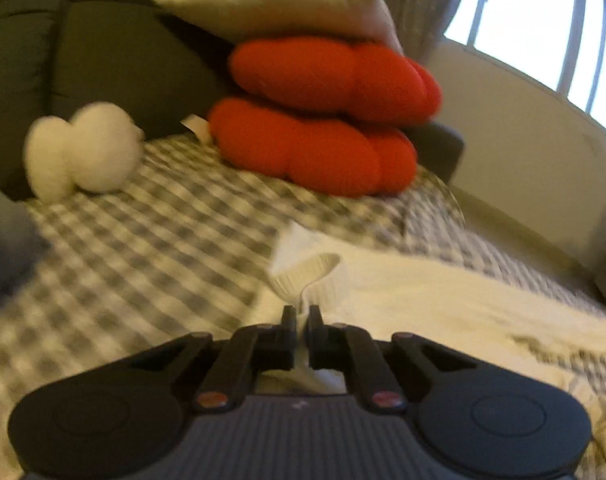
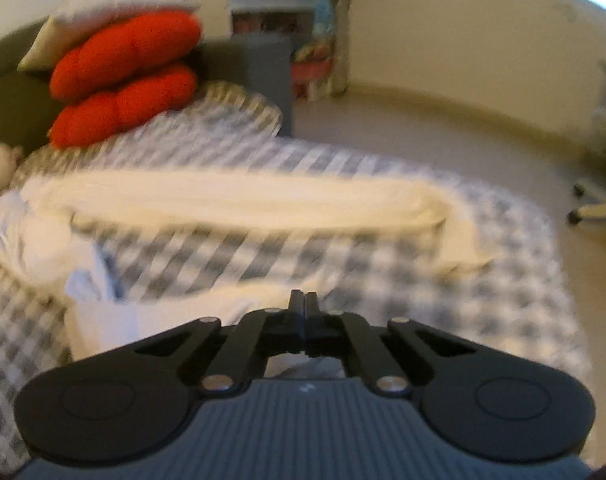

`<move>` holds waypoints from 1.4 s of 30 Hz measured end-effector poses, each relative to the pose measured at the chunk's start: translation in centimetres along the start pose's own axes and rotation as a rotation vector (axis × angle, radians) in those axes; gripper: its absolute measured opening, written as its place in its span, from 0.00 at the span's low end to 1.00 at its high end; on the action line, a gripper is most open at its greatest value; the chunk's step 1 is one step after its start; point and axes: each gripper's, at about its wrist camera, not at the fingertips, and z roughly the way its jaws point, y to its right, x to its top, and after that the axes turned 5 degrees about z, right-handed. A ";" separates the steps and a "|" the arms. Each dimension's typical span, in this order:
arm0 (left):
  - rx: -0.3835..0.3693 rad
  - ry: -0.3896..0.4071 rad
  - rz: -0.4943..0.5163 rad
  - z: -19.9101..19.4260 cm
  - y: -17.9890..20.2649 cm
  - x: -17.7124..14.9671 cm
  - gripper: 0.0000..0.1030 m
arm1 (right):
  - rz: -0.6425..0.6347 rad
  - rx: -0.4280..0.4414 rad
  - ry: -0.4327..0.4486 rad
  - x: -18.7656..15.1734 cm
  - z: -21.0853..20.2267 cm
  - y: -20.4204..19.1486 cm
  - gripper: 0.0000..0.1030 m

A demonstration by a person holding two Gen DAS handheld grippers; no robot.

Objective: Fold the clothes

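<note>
Two grippers: both black, two-fingered, each seen from its own wrist camera; both views are motion-blurred.
Fluffy white plush toy (image 1: 83, 150): at the far left of the left wrist view, resting on the bedding against the dark sofa back (image 1: 115, 60).
Grey-and-white checked blanket (image 1: 151, 232): spread across the surface beneath everything, running from lower left to the right edge.
Left gripper (image 1: 303, 314): fingers clenched on a ribbed cuff of the cream knitted sweater (image 1: 443, 300), with a strip of the knit pinched between them and bunching up just ahead of the tips.
Cream knitted sweater, left wrist view: lies on the checked blanket to the right of the gripper, stretching away toward the right edge.
Two red puffy cushions (image 1: 323, 120): stacked one on the other behind the sweater, with a beige pillow (image 1: 279, 0) lying on top.
Window (image 1: 543, 28): bright, upper right.
Right gripper (image 2: 303, 302): fingers pressed together; whether cloth lies between them I cannot tell.
Sweater, right wrist view (image 2: 243, 200): a long pale band across the blanket, beyond the gripper, with more pale cloth just left of the fingers.
Pale floor (image 2: 443, 136): right of the blanket.
</note>
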 end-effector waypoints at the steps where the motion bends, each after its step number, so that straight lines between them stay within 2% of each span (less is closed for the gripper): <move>1: 0.011 0.006 -0.008 -0.6 -0.5 0.3 0.05 | 0.007 -0.021 0.042 0.6 -1.4 0.5 0.00; 4: 0.045 0.025 -0.030 -2.2 -2.0 1.0 0.05 | 0.025 -0.092 0.165 2.4 -6.3 1.7 0.00; 6: 0.068 0.038 -0.045 -3.3 -3.0 1.5 0.05 | 0.041 -0.130 0.211 3.1 -9.0 2.6 0.00; 8: 0.085 0.028 -0.054 -3.5 -3.8 1.4 0.05 | 0.080 -0.132 0.223 3.3 -11.1 3.9 0.00; 11: 0.106 -0.010 -0.082 -3.0 -5.0 0.1 0.05 | 0.102 -0.101 0.139 2.5 -10.3 4.8 0.02; 12: 0.109 -0.019 -0.095 -2.8 -5.4 -0.3 0.05 | 0.092 -0.105 0.101 1.9 -9.4 4.5 0.12; 14: 0.112 -0.037 -0.119 -2.6 -6.2 -1.0 0.05 | 0.086 -0.100 0.034 0.8 -7.4 3.9 0.16; 15: 0.106 -0.047 -0.119 -2.4 -6.4 -1.3 0.05 | 0.101 -0.082 0.014 0.4 -6.5 3.6 0.26; 16: 0.099 -0.057 -0.108 -2.2 -6.4 -1.5 0.05 | 0.117 -0.064 -0.006 0.0 -5.5 3.3 0.49; 17: 0.098 -0.063 -0.089 -2.0 -6.2 -1.5 0.05 | 0.132 -0.047 -0.026 -0.4 -4.6 3.1 0.57; 18: 0.106 -0.067 -0.070 -1.9 -6.0 -1.5 0.06 | 0.136 -0.033 -0.044 -0.7 -3.7 2.6 0.61; 21: 0.109 -0.076 -0.072 -1.7 -5.8 -1.5 0.06 | 0.128 -0.003 -0.085 -0.9 -1.6 1.2 0.61; 24: 0.115 -0.097 -0.057 -1.4 -5.2 -1.8 0.12 | 0.148 0.032 -0.103 -0.3 0.1 0.2 0.61; 25: 0.111 -0.100 -0.046 -1.3 -5.0 -2.0 0.22 | 0.154 0.044 -0.109 0.0 0.7 -0.1 0.61; 26: 0.107 -0.100 -0.039 -1.3 -4.7 -2.1 0.36 | 0.158 0.047 -0.113 0.1 1.2 -0.3 0.61; 28: 0.097 -0.099 -0.028 -1.1 -4.3 -2.2 0.49 | 0.156 0.046 -0.118 0.5 1.9 -0.4 0.61; 30: 0.092 -0.103 -0.026 -0.7 -4.1 -2.2 0.49 | 0.150 0.042 -0.134 0.9 2.9 -0.5 0.61; 31: 0.093 -0.107 -0.027 -0.5 -4.0 -2.3 0.47 | 0.142 0.037 -0.143 1.0 3.4 -0.6 0.55; 32: 0.094 -0.111 -0.024 -0.2 -4.0 -2.3 0.37 | 0.127 0.028 -0.152 1.0 3.8 -0.7 0.44; 33: 0.098 -0.116 -0.018 0.1 -3.9 -2.4 0.30 | 0.107 0.017 -0.160 1.0 4.2 -0.9 0.11; 34: 0.116 -0.123 -0.009 0.4 -3.8 -2.4 0.16 | 0.089 0.005 -0.167 1.0 4.4 -1.0 0.02; 35: 0.136 -0.127 -0.008 0.5 -3.8 -2.4 0.10 | 0.074 -0.004 -0.165 1.0 4.4 -1.1 0.02; 37: 0.131 -0.122 -0.031 0.3 -4.3 -2.1 0.05 | 0.052 -0.029 -0.130 1.1 3.4 -1.0 0.02; 42: 0.126 -0.099 -0.072 -0.8 -5.7 -1.1 0.02 | 0.055 -0.080 0.062 2.8 -3.1 1.0 0.02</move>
